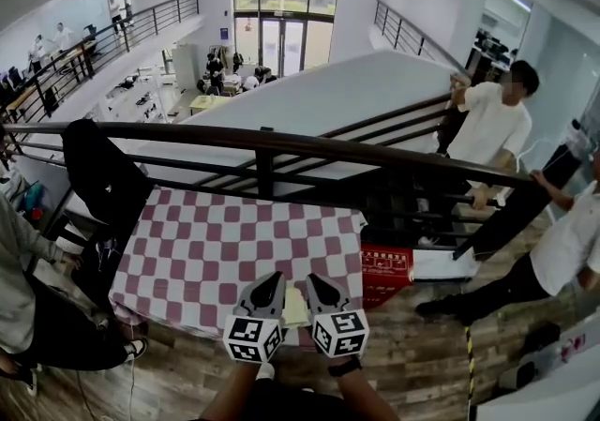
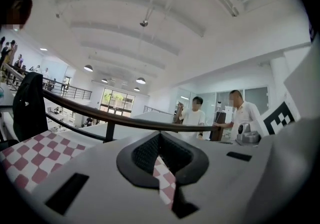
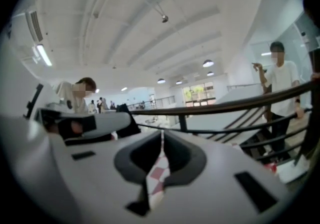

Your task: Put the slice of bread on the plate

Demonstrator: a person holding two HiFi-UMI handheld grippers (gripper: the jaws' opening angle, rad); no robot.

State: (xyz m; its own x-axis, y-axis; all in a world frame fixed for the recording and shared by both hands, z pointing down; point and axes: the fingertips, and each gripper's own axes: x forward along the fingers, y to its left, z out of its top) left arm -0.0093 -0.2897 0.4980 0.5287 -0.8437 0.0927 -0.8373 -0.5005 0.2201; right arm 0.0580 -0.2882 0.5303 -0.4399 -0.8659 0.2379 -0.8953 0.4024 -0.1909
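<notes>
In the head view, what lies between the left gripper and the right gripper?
A pale yellow piece, probably the slice of bread, shows between the left gripper and the right gripper, only in the head view.

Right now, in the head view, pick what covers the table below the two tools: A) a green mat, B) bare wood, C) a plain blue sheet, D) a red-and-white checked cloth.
D: the cloth shows alternating red and white squares, spread from just below the dark railing to the table's near edge.
</notes>
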